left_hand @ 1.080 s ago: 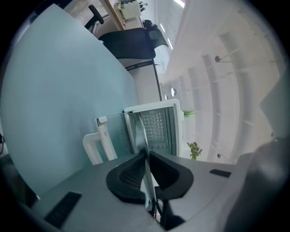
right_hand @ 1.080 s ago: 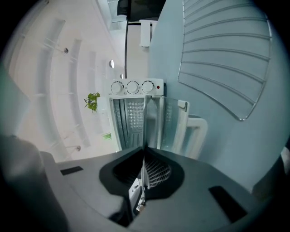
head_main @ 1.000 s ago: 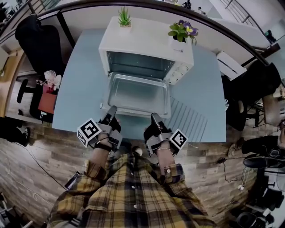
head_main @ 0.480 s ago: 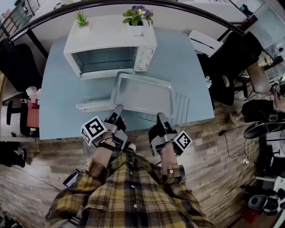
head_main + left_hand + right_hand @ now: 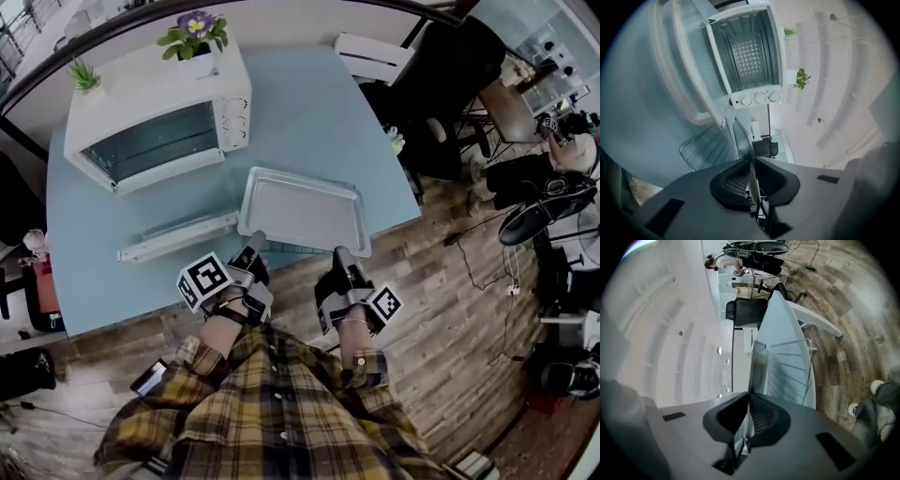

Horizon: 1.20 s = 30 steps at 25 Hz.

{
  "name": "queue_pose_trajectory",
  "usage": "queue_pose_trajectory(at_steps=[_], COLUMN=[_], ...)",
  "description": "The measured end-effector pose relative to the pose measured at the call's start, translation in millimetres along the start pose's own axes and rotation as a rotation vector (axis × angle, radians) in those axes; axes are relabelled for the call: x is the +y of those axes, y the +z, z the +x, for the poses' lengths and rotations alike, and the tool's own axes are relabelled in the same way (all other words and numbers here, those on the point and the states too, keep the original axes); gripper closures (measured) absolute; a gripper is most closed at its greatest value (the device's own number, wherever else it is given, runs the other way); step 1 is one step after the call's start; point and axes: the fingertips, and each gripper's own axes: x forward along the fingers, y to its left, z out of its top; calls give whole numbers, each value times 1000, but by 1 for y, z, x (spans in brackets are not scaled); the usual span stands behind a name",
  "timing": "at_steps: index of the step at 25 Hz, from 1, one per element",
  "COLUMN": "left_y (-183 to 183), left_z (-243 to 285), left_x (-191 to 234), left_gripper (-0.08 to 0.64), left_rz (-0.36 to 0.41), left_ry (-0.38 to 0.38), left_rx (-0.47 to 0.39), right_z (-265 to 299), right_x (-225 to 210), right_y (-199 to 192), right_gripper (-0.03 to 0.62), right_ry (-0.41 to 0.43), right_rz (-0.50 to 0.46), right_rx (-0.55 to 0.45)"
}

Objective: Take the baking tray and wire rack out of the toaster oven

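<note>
Over the counter [image 5: 309, 112] beside the open oven [image 5: 159, 112], the left claw [image 5: 251, 246] and right claw [image 5: 339, 255], nearly closed, pinch the tray [image 5: 302, 208] by its near rim above the rack [image 5: 705, 150], which is already out; next, I judge, lower it flat and release.

This is looking like an office: black chairs [image 5: 450, 84] are standing round a blue table [image 5: 309, 112], cables [image 5: 514, 272] are trailing over the plank floor [image 5: 450, 309], and plants [image 5: 194, 33] are topping an oven [image 5: 159, 122] at the tabletop's far left corner.
</note>
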Motion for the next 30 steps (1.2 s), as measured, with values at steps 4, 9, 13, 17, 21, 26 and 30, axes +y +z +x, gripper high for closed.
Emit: queue_pose_trajectory(at_steps=[4,9,13,17,21,26,30], left_y=[-13,-23,-27,-27,-29,-18,-14], left_z=[6,6,11,8,6,-11,-21], left_x=[20,41,55,74,91,101,107], left_gripper=[529,528,517,522,494,448,446], left_rz=[-22,-55,-51,-49,-77,-56,-64], left_ry=[43,74,100,163,210,260,266], left_rx=[22,49,78,72,65,8,-21], right_z=[-6,-5,-5,-7,-9,-8,-8], right_x=[-19,-34,-48,-70,-87,-101,-100], right_y=[7,14,18,12,9,9,8], right_gripper=[572,577,577,575,575,574,574], right_ry=[-33,-74,-98,-132,-170,-205,-196], right_rz=[15,8,23,53,85,76,60], right_rx=[-16,-21,-25,-35,-56,-98,-108])
